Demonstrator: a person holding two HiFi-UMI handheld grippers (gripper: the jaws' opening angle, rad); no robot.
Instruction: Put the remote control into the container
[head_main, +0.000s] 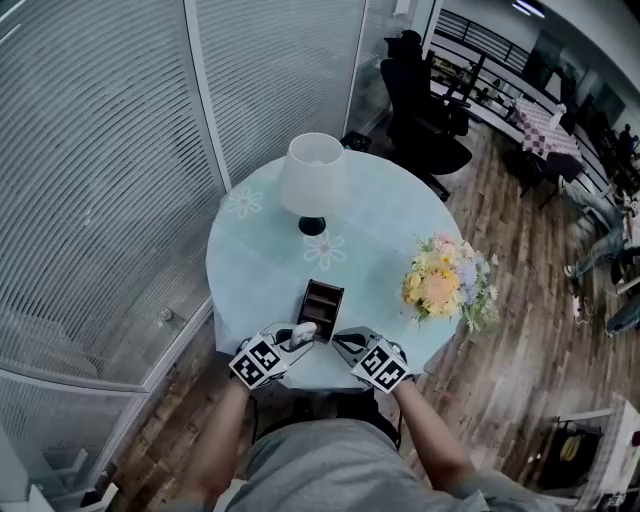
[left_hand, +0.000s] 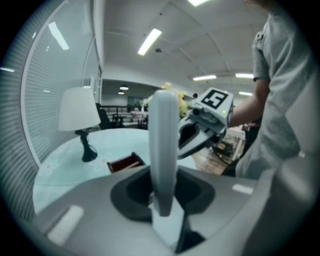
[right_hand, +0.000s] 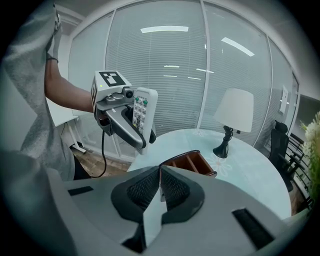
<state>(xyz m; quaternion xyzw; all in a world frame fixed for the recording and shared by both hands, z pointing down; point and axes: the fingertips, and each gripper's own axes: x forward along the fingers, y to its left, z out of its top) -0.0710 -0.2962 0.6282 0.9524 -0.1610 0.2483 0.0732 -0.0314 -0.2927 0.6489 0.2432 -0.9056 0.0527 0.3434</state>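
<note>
Remote (left_hand: 164, 145): upright, clamped in left gripper (head_main: 290, 342), just short of container (head_main: 322, 310). Right gripper (right_hand: 160, 187): closed, empty. Lamp (head_main: 312, 180), flowers (head_main: 440, 280) beyond.

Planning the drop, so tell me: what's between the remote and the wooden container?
Nothing stands there. The right gripper view shows only bare tablecloth between the raised remote and the container.

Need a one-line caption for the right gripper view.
Left gripper holds the remote near the wooden container on the table; right gripper shut, empty.
</note>
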